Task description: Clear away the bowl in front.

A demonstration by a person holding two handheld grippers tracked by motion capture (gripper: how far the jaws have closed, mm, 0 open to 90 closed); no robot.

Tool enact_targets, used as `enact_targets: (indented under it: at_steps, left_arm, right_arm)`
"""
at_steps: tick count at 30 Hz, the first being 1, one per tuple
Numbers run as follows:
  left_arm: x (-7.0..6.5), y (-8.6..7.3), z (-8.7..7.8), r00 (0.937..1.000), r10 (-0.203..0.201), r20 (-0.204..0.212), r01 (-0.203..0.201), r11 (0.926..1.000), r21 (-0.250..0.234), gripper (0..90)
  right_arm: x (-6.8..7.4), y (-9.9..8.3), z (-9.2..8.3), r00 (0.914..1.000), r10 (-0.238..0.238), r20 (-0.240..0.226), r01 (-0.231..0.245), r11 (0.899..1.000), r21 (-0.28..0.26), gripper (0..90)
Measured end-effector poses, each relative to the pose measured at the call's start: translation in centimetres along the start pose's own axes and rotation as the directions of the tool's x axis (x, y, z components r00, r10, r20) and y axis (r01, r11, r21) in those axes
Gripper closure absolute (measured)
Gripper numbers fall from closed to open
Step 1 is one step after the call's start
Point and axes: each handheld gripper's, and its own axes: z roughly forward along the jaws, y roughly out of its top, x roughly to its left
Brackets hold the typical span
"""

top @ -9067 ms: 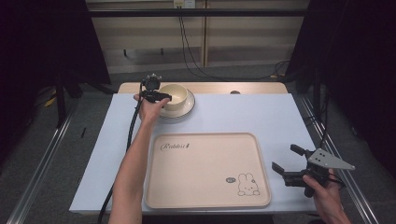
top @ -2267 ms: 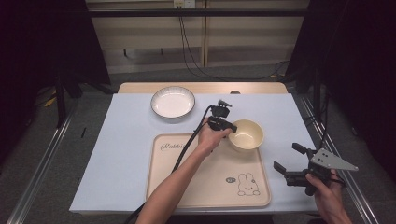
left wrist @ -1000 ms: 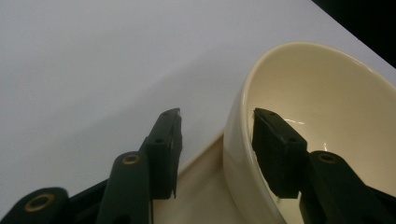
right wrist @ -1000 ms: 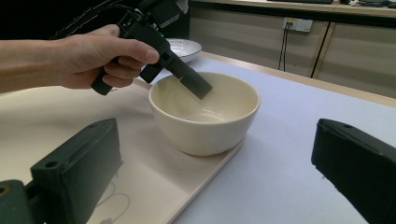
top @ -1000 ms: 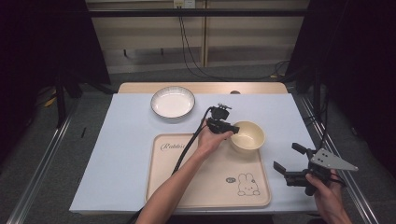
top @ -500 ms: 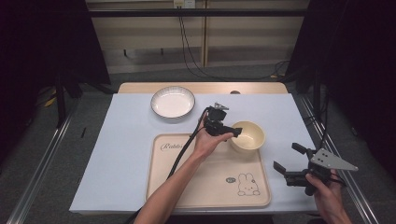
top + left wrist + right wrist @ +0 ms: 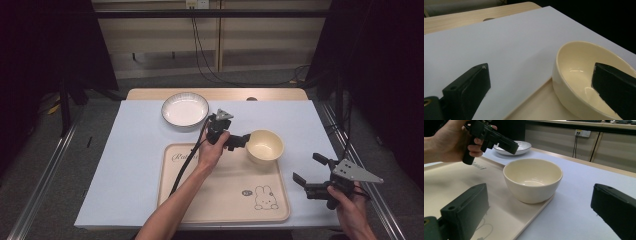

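Observation:
A cream bowl [image 7: 265,145] stands upright and empty on the far right corner of the beige rabbit-print tray [image 7: 220,195]. My left gripper [image 7: 242,141] hovers just left of the bowl, open. In the left gripper view the bowl [image 7: 584,82] has its near rim between the wide-spread jaws of that gripper [image 7: 540,67], with no contact visible. My right gripper [image 7: 306,166] is open, low at the table's right front, off the tray. In the right gripper view its jaws [image 7: 540,186] frame the bowl [image 7: 532,178] from a distance, and the left gripper [image 7: 510,146] is raised above the bowl's rim.
A white plate [image 7: 184,109] sits on the white table cover [image 7: 130,150] behind the tray's far left. The left gripper's cable [image 7: 187,160] trails across the tray's left part. Dark floor and metal rails flank the table.
The left gripper carried the bowl from the plate to the tray's far right corner, then opened and drew back slightly left and up. The right gripper has not moved.

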Motion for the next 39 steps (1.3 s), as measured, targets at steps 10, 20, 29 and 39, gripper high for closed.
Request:
enact_targets:
  at_steps: [10,20,29,39]
  left_arm:
    - [1.1,-0.8,-2.8,0.9971,0.013,-0.075,-0.017,0.9986,-0.049,2.1]
    - [1.6,-1.1,-5.9,0.9912,0.020,-0.131,-0.027,0.9982,-0.053,2.1]
    - [2.3,-1.5,-8.4,0.9823,-0.001,-0.187,-0.015,0.9964,-0.084,2.5]
    - [3.1,-2.4,-11.4,0.9698,-0.029,-0.242,-0.003,0.9915,-0.130,2.0]
  right_arm:
    - [0.0,0.0,0.0,1.0000,0.001,0.003,-0.001,1.000,0.001,1.1]
    - [0.0,0.0,0.0,1.0000,0.000,0.004,0.000,1.000,0.002,1.1]
    - [0.0,0.0,0.0,1.0000,-0.005,0.007,0.005,1.000,0.001,1.1]
    - [0.0,0.0,0.1,1.0000,-0.005,0.004,0.005,1.000,0.001,1.1]
